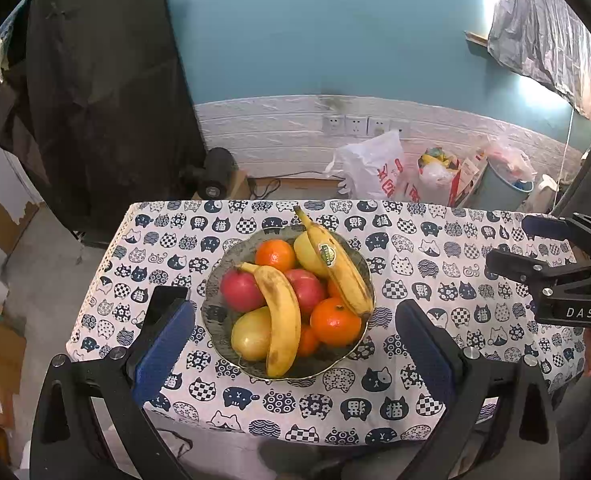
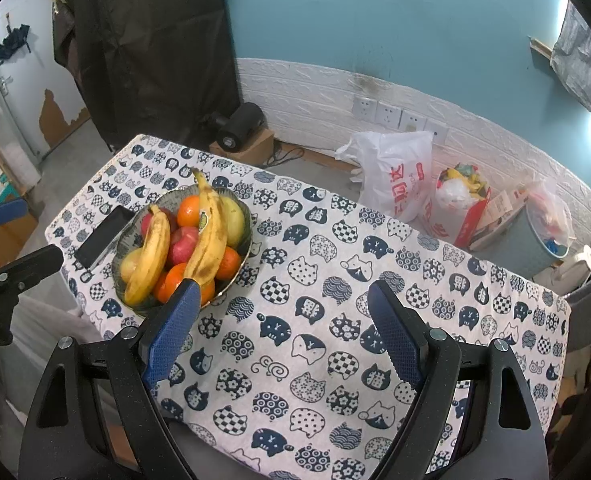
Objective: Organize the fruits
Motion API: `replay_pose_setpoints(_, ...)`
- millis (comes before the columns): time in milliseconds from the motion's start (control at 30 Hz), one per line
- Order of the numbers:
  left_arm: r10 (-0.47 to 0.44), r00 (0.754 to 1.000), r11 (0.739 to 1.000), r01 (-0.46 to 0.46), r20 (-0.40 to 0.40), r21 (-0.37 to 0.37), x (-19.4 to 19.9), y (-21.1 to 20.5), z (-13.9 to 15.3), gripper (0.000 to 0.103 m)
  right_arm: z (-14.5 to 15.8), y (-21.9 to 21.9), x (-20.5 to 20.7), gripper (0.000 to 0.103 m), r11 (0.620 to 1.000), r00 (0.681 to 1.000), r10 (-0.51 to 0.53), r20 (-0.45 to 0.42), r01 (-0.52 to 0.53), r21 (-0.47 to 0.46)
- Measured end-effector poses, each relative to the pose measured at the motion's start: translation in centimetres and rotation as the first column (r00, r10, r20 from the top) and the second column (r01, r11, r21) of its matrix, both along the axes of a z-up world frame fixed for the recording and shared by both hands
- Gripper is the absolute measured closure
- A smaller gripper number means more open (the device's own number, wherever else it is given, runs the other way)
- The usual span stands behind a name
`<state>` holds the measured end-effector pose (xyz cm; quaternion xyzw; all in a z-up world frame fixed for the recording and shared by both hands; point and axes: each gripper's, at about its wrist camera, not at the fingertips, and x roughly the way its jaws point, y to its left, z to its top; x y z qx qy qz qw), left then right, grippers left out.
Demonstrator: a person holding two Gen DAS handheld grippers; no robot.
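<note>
A patterned bowl [image 1: 215, 280] sits on the cat-print tablecloth [image 1: 415, 264], full of fruit: two bananas [image 1: 283, 316], oranges [image 1: 335, 322], red apples [image 1: 241, 290] and yellow pears [image 1: 251, 334]. My left gripper [image 1: 291, 320] is open, hovering above the bowl with a finger on each side. My right gripper [image 2: 281, 312] is open and empty over bare cloth right of the bowl [image 2: 123, 248]. The right gripper also shows in the left wrist view [image 1: 535, 248], and the left gripper in the right wrist view [image 2: 19, 232].
A black phone [image 2: 103, 236] lies on the cloth left of the bowl. Behind the table on the floor are a white plastic bag [image 2: 395, 176], a red-and-white bag of rubbish [image 2: 459, 208], a blue-grey bin [image 2: 535, 240] and a black device on a box [image 2: 243, 128].
</note>
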<state>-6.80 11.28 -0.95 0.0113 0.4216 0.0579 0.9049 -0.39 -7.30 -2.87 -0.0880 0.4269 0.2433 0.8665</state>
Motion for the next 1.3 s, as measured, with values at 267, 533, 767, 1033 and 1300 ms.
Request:
replay_pose_setpoints(267, 0.009, 1.000, 1.000, -0.009, -0.008, -0.002, 0.08, -0.14, -0.04, 0.002, 0.03, 0.01, 0.01, 0.019, 1.000, 1.000, -0.001, 0.001, 0.001, 0.001)
replay_pose_setpoints(533, 0.016, 1.000, 1.000, -0.016, -0.014, -0.001, 0.04, 0.10, -0.13, 0.002, 0.04, 0.01, 0.01, 0.019, 1.000, 1.000, -0.001, 0.001, 0.001, 0.000)
replay_pose_setpoints(767, 0.016, 1.000, 1.000, -0.016, -0.017, 0.008, 0.05, 0.12, -0.24, 0.002, 0.03, 0.03, 0.00, 0.019, 1.000, 1.000, -0.001, 0.000, 0.001, 0.000)
replay_pose_setpoints(1033, 0.015, 1.000, 1.000, -0.015, -0.017, 0.009, 0.03, 0.16, -0.27, 0.002, -0.01, 0.04, 0.00, 0.019, 1.000, 1.000, -0.001, 0.000, 0.001, -0.001)
replay_pose_setpoints(1300, 0.017, 1.000, 1.000, -0.017, -0.018, 0.007, 0.04, 0.18, -0.28, 0.002, 0.00, 0.07, 0.00, 0.019, 1.000, 1.000, -0.002, 0.000, 0.002, -0.002)
